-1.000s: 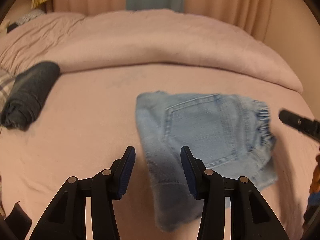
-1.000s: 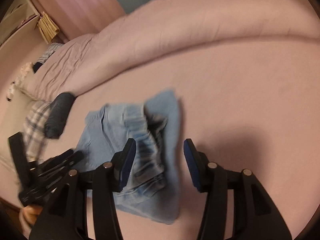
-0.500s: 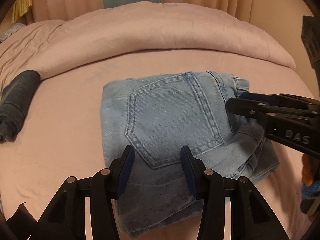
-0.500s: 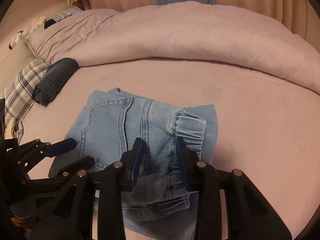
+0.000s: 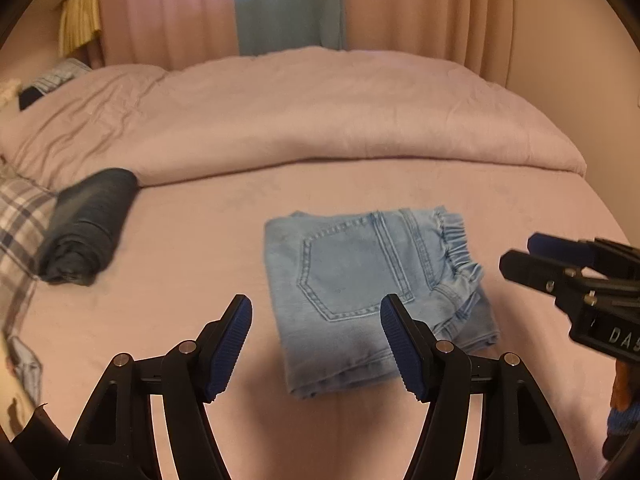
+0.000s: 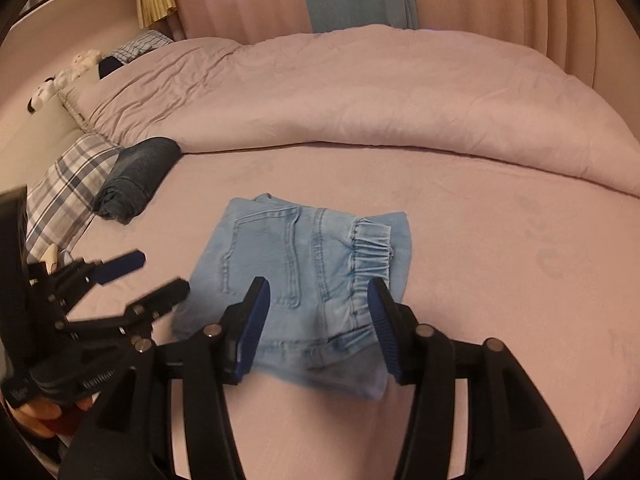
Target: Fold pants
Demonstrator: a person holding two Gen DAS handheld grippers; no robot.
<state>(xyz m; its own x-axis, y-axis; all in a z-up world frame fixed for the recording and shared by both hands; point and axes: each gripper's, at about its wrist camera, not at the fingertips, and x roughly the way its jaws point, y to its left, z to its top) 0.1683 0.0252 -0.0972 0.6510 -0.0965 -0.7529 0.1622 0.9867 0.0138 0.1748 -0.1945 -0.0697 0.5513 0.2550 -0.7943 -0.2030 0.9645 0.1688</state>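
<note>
1. Left tool [image 5: 316,344]: jaws have just been opening; they stand apart, clear of the cloth, nothing between them.
2. Pants [image 5: 372,292]: compact folded bundle, flat on the bed [image 5: 200,280], pocket side up.
3. Right tool [image 6: 316,328]: jaws have just been opening; empty, above the bundle.
4. Step in hand, as judged: release after the final fold. Next: inspect edges; press flat if loose.

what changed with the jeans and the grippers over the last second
Both grippers let go: the left gripper and right gripper have just opened and pulled back up off the folded light blue jeans, which now lie free on the bed. The rolled dark garment stayed put.
</note>
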